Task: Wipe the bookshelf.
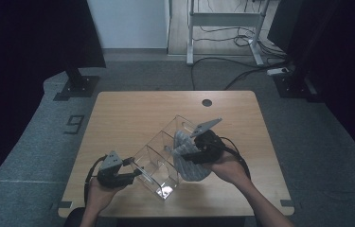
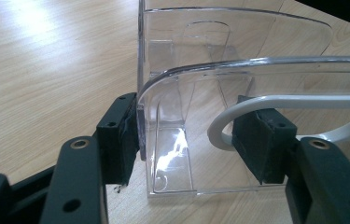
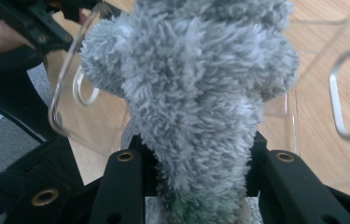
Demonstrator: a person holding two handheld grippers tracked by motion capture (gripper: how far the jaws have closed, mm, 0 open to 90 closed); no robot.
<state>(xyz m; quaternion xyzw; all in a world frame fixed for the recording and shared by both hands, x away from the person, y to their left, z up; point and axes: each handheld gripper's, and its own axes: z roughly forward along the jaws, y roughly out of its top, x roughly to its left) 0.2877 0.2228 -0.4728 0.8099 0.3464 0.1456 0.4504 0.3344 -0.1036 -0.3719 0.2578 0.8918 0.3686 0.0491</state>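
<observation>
Wiping looks underway, not finished: left gripper (image 1: 135,173) fingers clamp the clear organiser (image 1: 158,163) wall on the worktop (image 1: 132,111), right gripper (image 1: 177,152) fingers clench a grey fluffy cloth (image 1: 189,163) beside it.

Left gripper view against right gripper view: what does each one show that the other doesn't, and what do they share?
The left gripper view alone shows the left gripper clamped on the end wall of the clear plastic organizer, one pad outside and one through the handle cutout. The right gripper view alone shows the right gripper shut on a fluffy grey cloth held in front of the organizer, with the other gripper farther off at upper left. Both show the clear organizer and the wooden table.
</observation>
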